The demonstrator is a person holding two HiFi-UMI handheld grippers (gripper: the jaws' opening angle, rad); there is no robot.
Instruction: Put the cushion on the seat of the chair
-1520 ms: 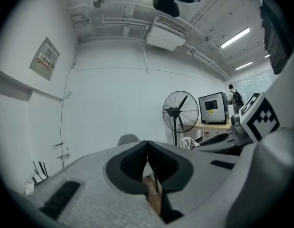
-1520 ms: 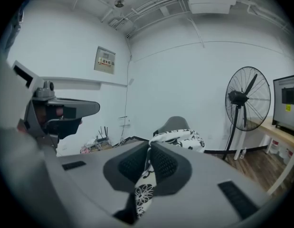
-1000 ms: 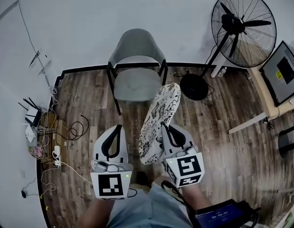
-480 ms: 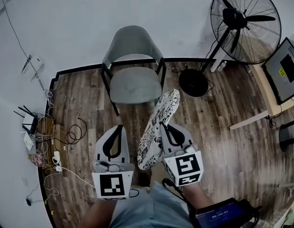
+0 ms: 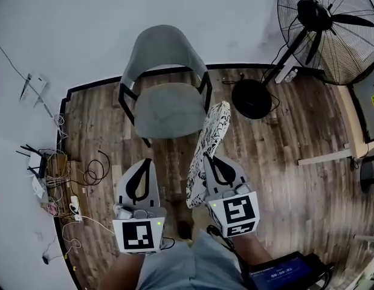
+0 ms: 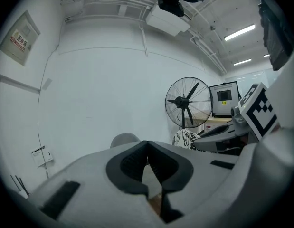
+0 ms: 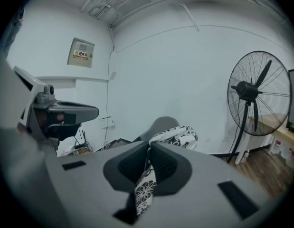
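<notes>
- Two grey tongs show. The left gripper (image 5: pixel 147 162) has its jaws shut together, with nothing between them.
- The right gripper (image 5: pixel 211 159) is clamped tight on the near edge of the flat, round white cushion with black patterns (image 5: pixel 208 142).
- The cushion hangs on its edge over the brown wooden floor (image 5: pixel 295 138). Its far end is near the front right corner of the grey chair (image 5: pixel 165 110), not on the seat.

The cushion (image 5: pixel 208 144), white with a black floral print, hangs on edge in the air. Its near rim is pinched in the right hand-held gripper (image 5: pixel 209 162), and its far end is beside the front corner of the chair (image 5: pixel 165 109), off the seat. The grey, dark-legged chair stands upright on the wood floor (image 5: pixel 283 162) against the wall (image 5: pixel 84 29).
</notes>
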